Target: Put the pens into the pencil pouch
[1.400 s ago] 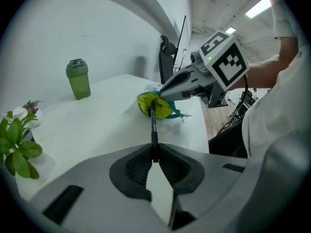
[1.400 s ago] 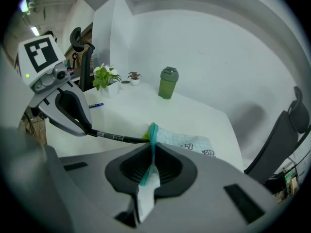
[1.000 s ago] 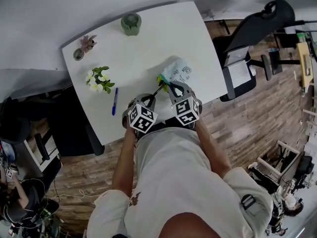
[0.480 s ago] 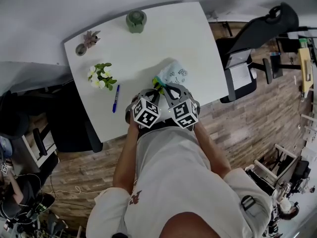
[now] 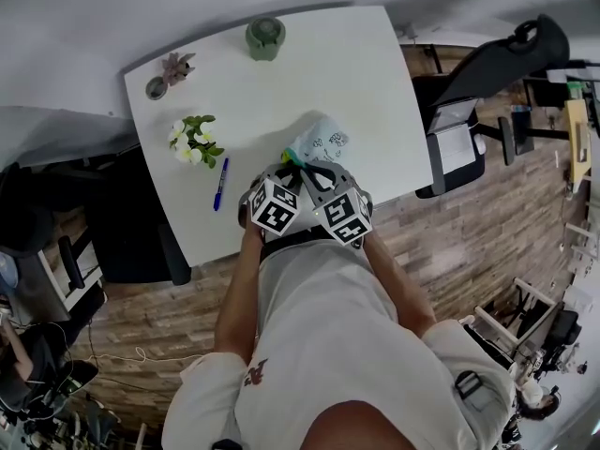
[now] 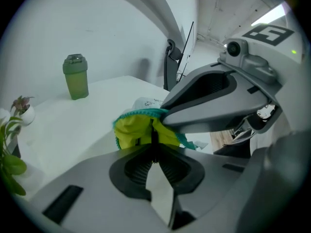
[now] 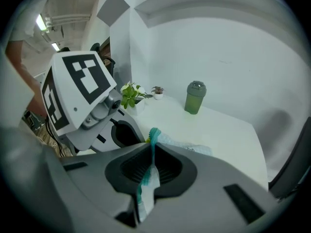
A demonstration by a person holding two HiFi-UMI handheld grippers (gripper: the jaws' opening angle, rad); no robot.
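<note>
Pinching the teal rim of the pencil pouch (image 7: 194, 148), the right gripper (image 7: 152, 142) held its mouth open. The left gripper (image 6: 154, 147) had its jaws clamped on a thin dark pen (image 6: 154, 134), apparently aimed inside.

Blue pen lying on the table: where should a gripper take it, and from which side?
Probably mid-barrel on the blue pen, from above, fingers closing across its width. It lies flat on the table with bare surface along both long sides; the flowering plant crowds only its far end.
</note>
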